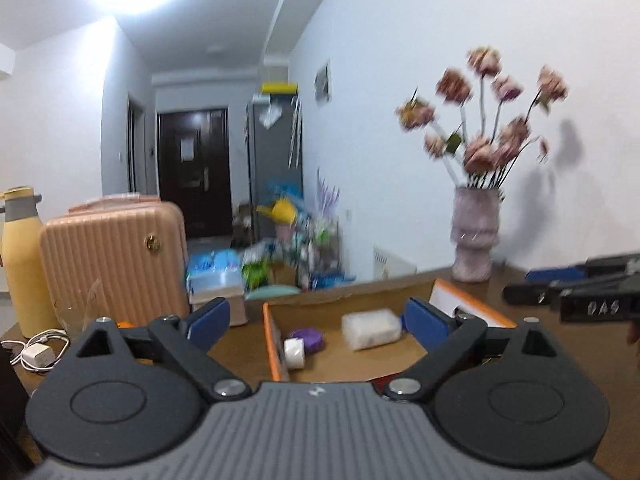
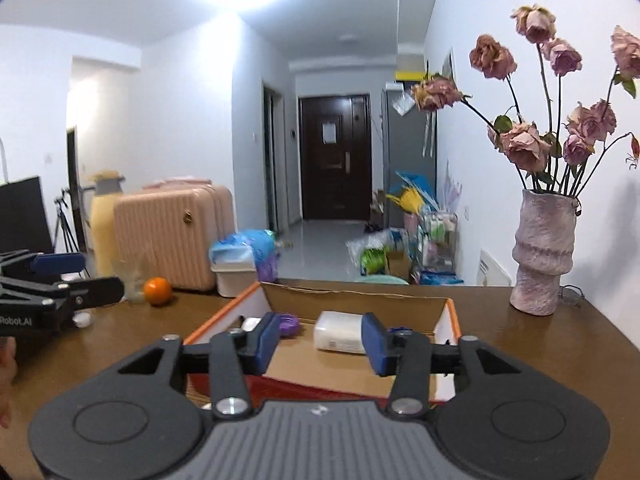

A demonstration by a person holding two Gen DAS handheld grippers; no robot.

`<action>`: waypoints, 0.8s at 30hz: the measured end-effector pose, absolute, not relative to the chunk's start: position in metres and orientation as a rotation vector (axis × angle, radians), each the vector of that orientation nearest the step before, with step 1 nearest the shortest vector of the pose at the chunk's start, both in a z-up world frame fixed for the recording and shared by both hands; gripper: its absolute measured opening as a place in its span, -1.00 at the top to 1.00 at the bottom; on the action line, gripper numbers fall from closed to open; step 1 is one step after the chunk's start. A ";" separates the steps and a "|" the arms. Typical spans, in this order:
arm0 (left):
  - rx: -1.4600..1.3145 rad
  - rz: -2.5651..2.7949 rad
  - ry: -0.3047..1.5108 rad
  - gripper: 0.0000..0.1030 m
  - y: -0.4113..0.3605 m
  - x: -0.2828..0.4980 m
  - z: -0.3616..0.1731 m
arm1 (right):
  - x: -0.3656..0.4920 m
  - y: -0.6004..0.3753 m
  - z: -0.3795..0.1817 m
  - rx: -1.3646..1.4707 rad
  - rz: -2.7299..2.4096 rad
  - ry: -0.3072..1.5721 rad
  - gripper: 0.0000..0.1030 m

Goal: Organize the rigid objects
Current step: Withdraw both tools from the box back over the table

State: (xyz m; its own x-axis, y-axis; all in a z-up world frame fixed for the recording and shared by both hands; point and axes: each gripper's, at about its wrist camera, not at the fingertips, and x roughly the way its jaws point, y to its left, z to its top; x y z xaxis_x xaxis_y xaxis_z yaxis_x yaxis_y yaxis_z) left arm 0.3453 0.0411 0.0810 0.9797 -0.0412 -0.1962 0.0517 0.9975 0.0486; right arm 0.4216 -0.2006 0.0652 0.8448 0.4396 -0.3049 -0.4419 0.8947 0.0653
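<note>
Grippers: left gripper (image 1: 318,322) and right gripper (image 2: 320,344) both spread, empty | box (image 2: 451,322) on table (image 2: 520,344) holds white packet (image 2: 340,332), purple disc (image 2: 289,325) | writing: "RobotAI" on left gripper

Box (image 2: 451,312) mid-table; packet (image 2: 338,332), tape (image 1: 295,353), perhaps lid (image 1: 308,338) inside. Vase (image 2: 542,256) right; orange (image 2: 157,290), suitcase (image 2: 168,236) left.

1. The table (image 2: 520,344) looks like brown wood, faintly glossy.
2. The box (image 2: 352,300) is matt cardboard.
3. The vase (image 2: 544,248) looks rough, matt.
4. The suitcase (image 2: 168,232) is ribbed plastic.
</note>
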 end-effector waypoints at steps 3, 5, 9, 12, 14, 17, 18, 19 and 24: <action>0.036 -0.041 0.156 -0.92 0.037 0.325 0.077 | 0.402 -0.202 0.058 0.009 0.470 0.291 -0.05; 0.025 -0.030 0.150 -0.93 0.034 0.313 0.073 | 0.387 -0.205 0.053 0.026 0.469 0.263 -0.28; 0.034 -0.007 0.135 -0.97 0.030 0.284 0.061 | 0.358 -0.209 0.043 0.041 0.449 0.218 -0.55; 0.025 -0.001 0.131 -1.00 0.029 0.260 0.050 | 0.337 -0.212 0.040 0.042 0.436 0.233 -0.63; 0.028 -0.002 0.147 -1.00 0.029 0.248 0.044 | 0.319 -0.213 0.039 0.043 0.435 0.227 -0.69; 0.037 0.020 0.160 -1.00 0.028 0.225 0.036 | 0.290 -0.214 0.040 0.040 0.433 0.210 -0.73; 0.036 0.027 0.164 -1.00 0.028 0.216 0.033 | 0.281 -0.215 0.040 0.036 0.436 0.205 -0.76; 0.034 0.033 0.170 -1.00 0.027 0.209 0.032 | 0.271 -0.215 0.040 0.033 0.438 0.198 -0.78; 0.031 0.070 0.170 -1.00 0.026 0.167 0.019 | 0.225 -0.220 0.036 0.007 0.443 0.156 -0.86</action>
